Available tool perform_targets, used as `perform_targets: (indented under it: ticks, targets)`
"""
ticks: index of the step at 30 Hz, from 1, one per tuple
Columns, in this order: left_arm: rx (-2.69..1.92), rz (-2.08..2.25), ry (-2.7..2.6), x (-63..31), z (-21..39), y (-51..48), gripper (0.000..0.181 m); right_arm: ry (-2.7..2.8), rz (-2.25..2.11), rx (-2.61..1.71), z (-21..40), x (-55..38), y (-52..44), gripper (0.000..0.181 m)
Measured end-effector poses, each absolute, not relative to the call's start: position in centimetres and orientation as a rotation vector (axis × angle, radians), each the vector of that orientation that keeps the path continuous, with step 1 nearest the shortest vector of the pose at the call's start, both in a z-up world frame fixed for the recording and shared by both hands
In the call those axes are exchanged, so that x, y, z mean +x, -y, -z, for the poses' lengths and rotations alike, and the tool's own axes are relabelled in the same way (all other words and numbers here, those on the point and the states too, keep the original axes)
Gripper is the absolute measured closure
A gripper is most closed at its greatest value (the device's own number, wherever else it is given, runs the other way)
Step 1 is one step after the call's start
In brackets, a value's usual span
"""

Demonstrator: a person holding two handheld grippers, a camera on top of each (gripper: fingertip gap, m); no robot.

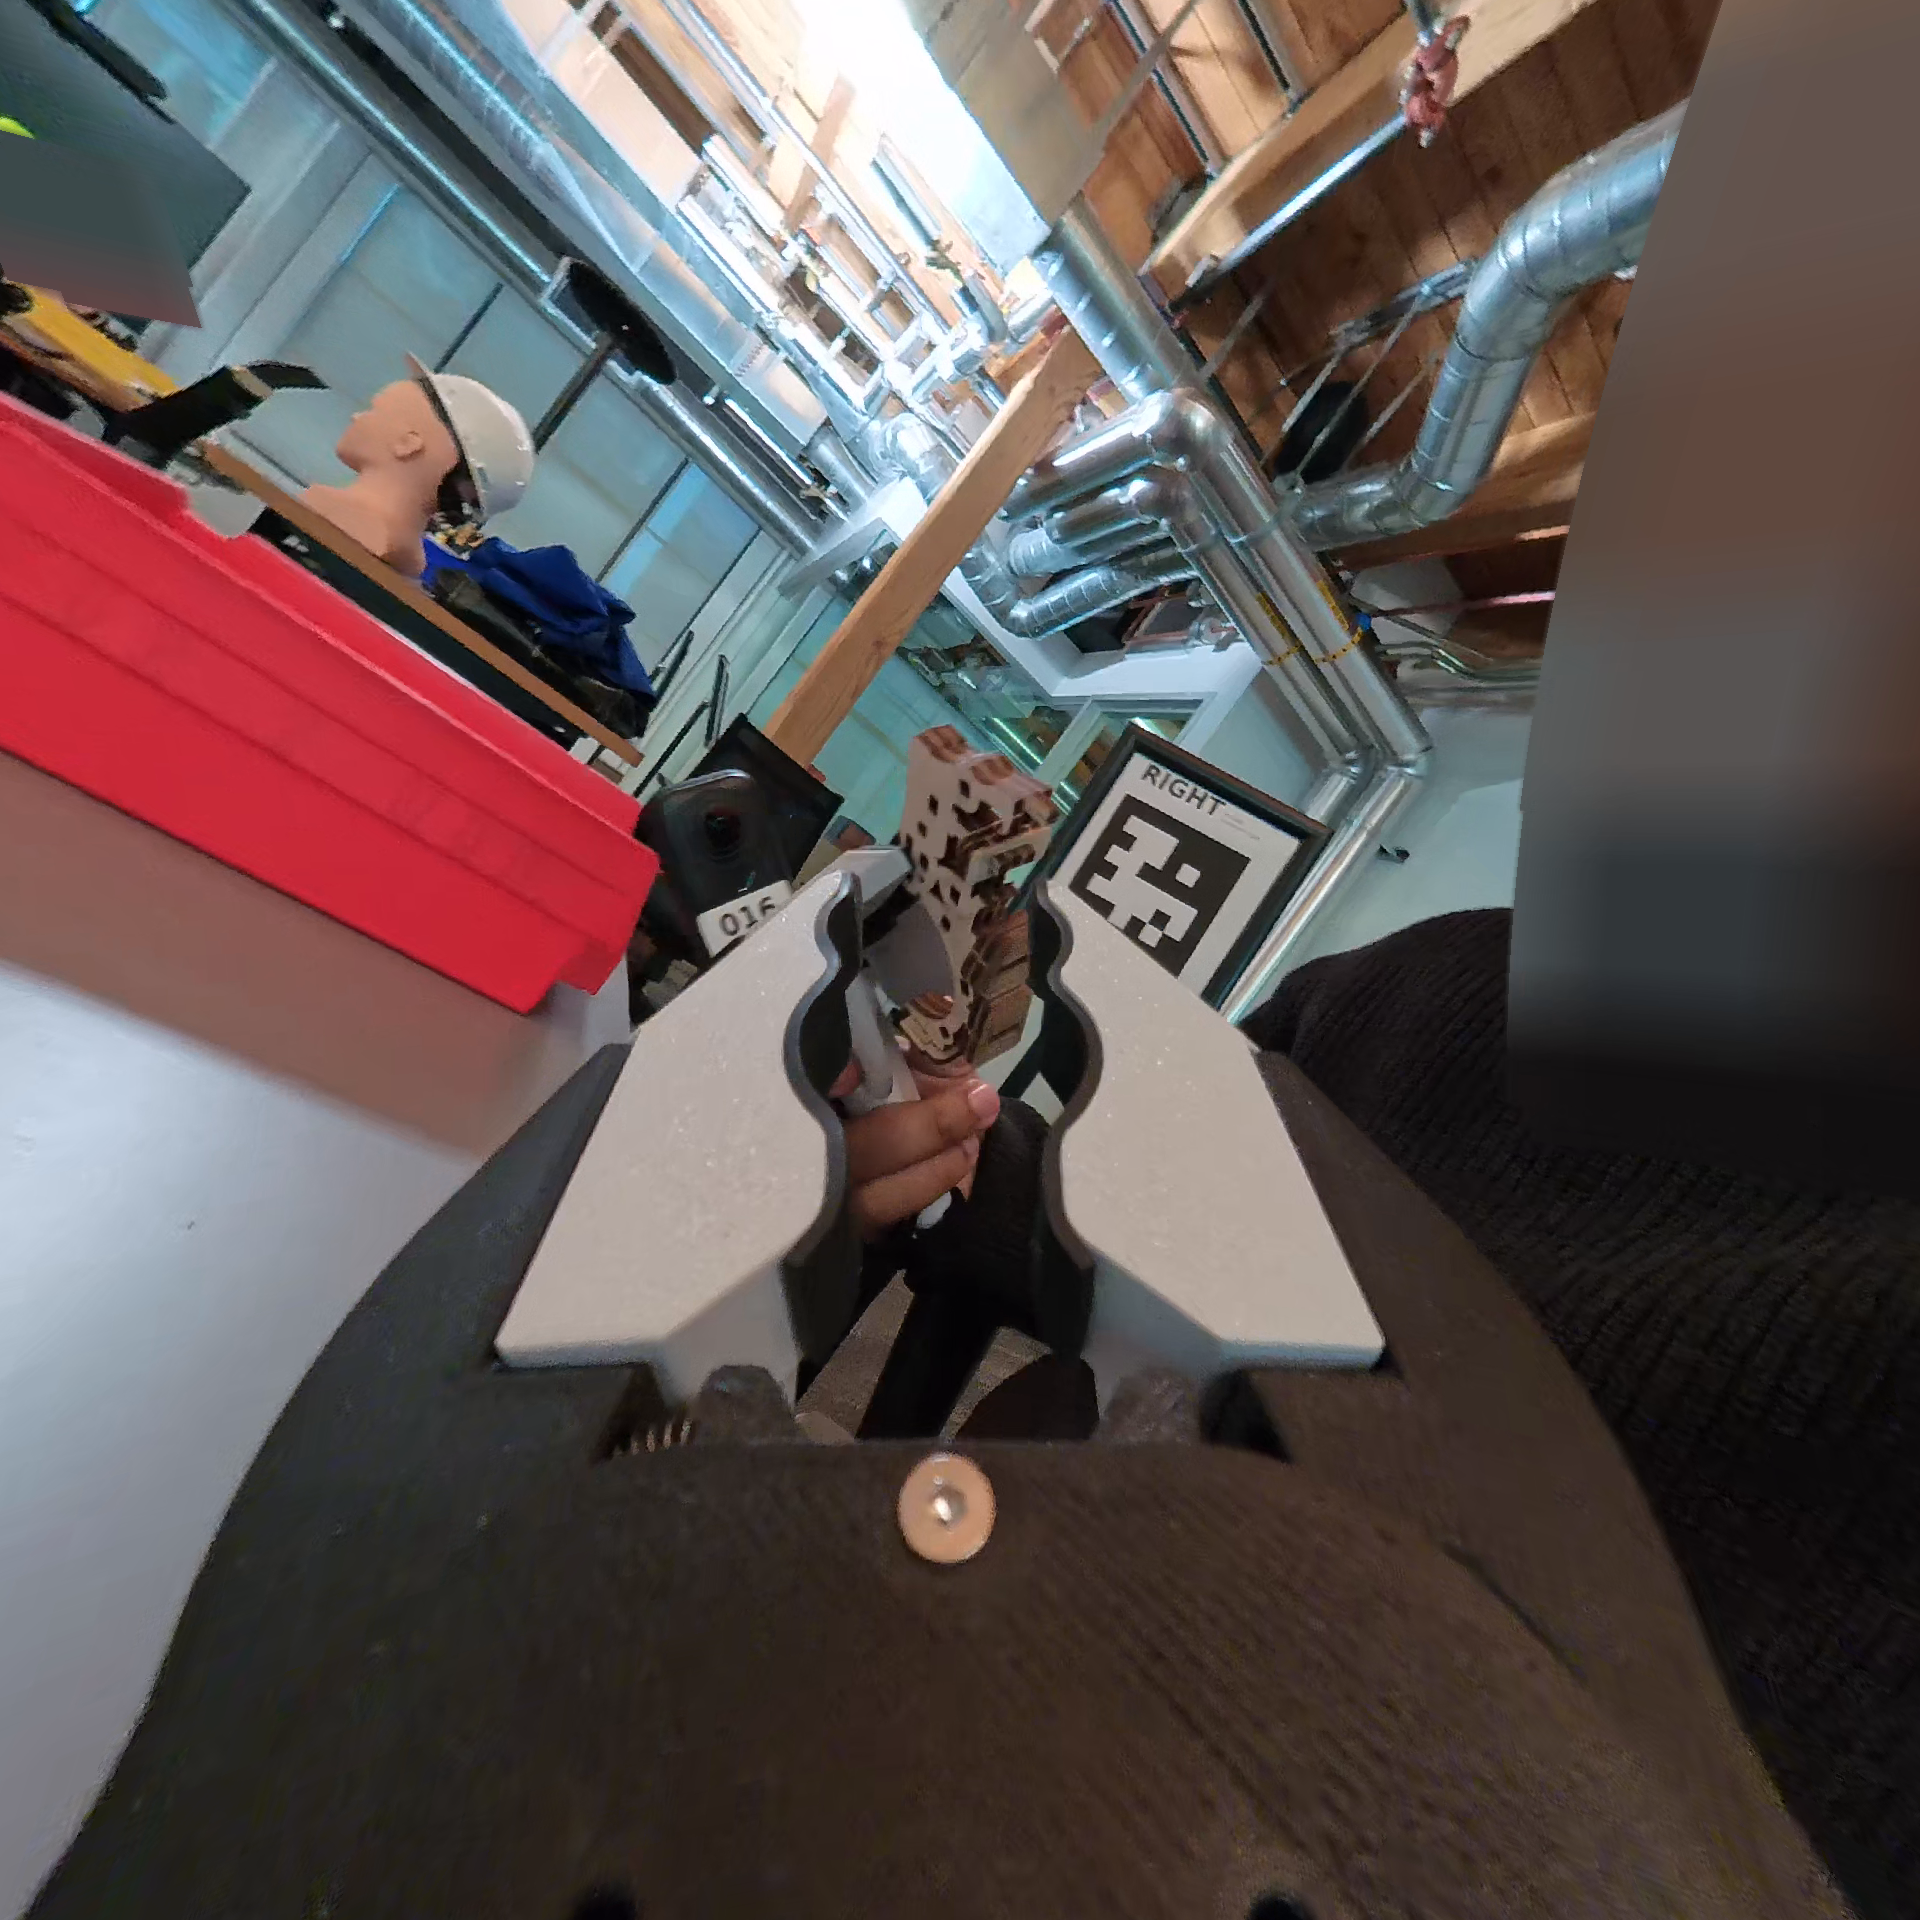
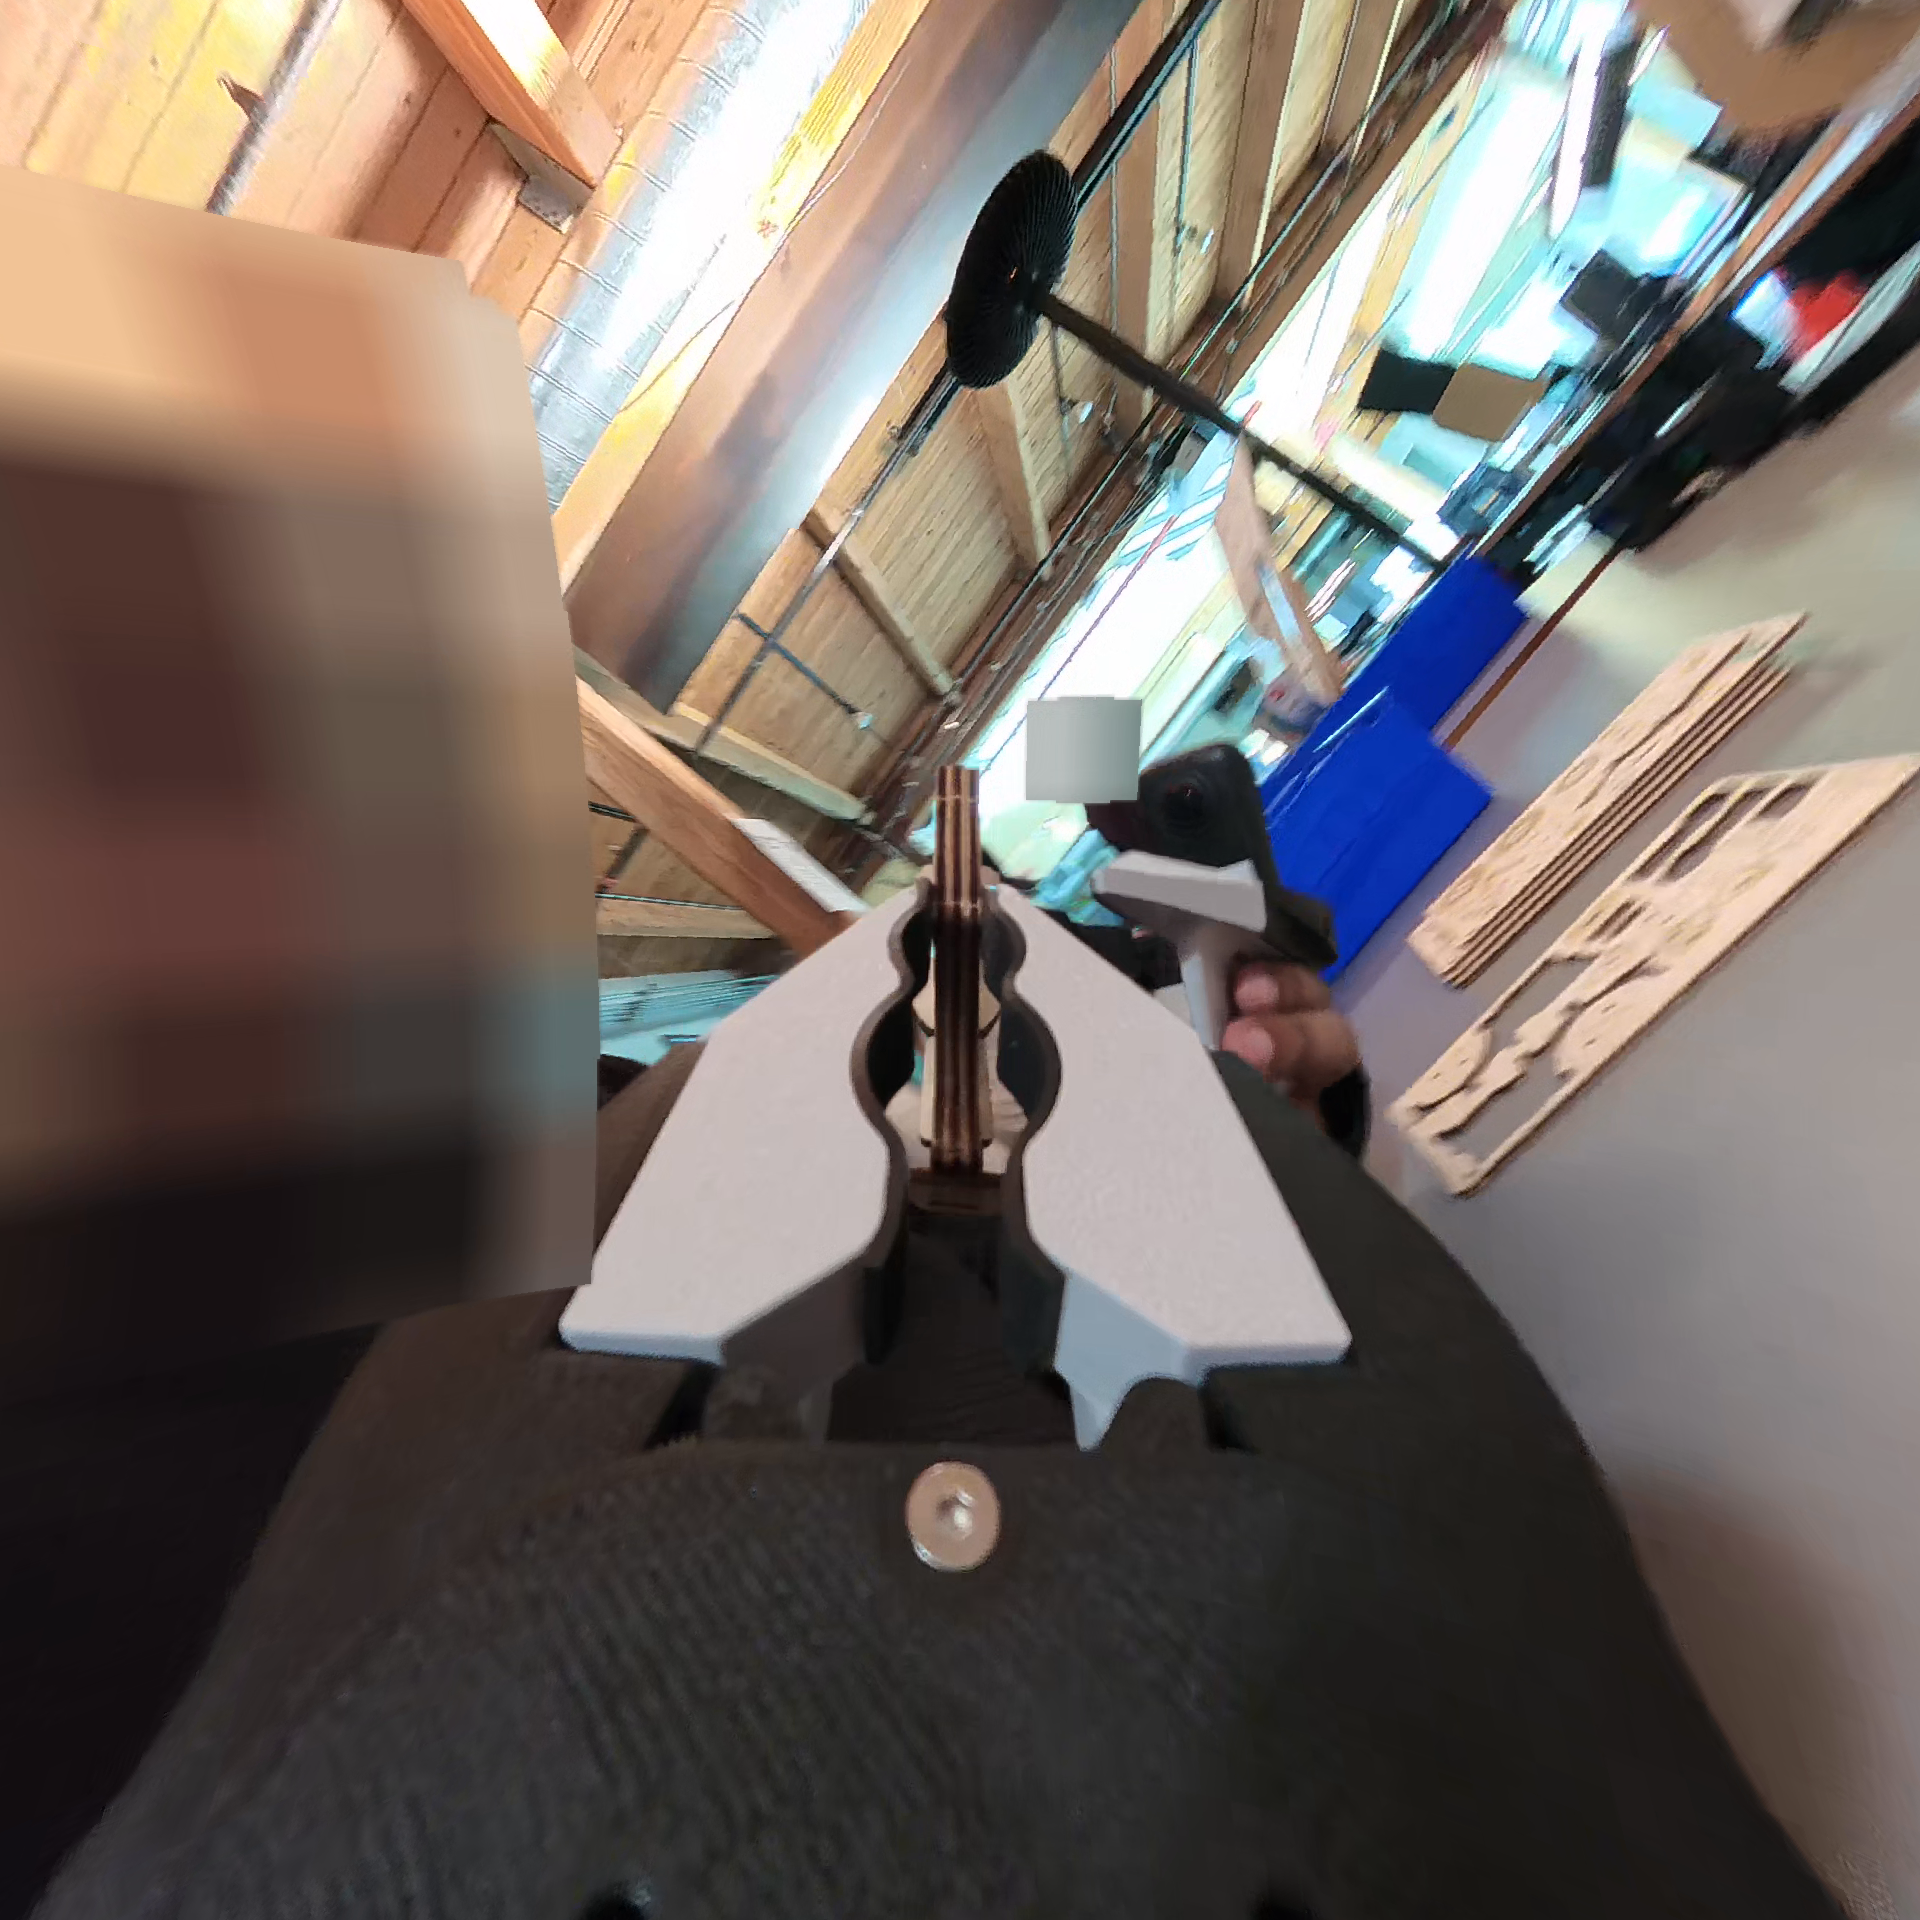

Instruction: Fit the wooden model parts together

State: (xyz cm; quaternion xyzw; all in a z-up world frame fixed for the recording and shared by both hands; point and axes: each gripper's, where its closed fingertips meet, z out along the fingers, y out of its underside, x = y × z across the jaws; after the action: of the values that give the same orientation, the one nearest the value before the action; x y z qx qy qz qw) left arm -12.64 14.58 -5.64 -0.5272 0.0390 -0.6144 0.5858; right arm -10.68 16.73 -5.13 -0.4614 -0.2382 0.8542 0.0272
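Observation:
My right gripper (image 2: 958, 896) is shut on a flat wooden model part (image 2: 956, 935) made of stacked layers, seen edge-on and standing up between the fingers. The same part (image 1: 971, 831) shows in the left wrist view as a spotted, notched cut-out, with one grey finger (image 1: 920, 951) of the right gripper beside it. My left gripper (image 1: 945, 889) is open and empty, its fingers framing that part from a short distance. In the right wrist view the left gripper's grey fingers (image 2: 1184, 896) are to the right of the part, apart from it.
A red bin (image 1: 260, 727) stands on the white table (image 1: 156, 1195) at the left. Wooden cut-out sheets (image 2: 1621, 800) and an emptied frame sheet (image 2: 1662, 966) lie on the table at the right. A person's dark sleeve (image 1: 1558, 1195) is close on the right. My two grippers' fingertips are within a few centimetres of each other.

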Motion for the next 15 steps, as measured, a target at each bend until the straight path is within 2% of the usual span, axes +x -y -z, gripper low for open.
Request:
perform_targets:
  ticks: [3,7,15]
  targets:
    - [-1.235,1.443,-0.014,-13.6,6.2,-15.1,0.155,0.766,-2.498,-1.404,5.3,-10.7,-17.4,0.174]
    - [-1.223,1.464,0.009,-13.9,6.3,-15.1,0.170,0.776,-2.364,-1.384,5.4,-10.8,-17.9,0.174]
    - [-1.239,1.471,0.012,-13.0,6.4,-15.2,0.170,0.758,-2.315,-1.412,6.0,-11.3,-18.0,0.174]
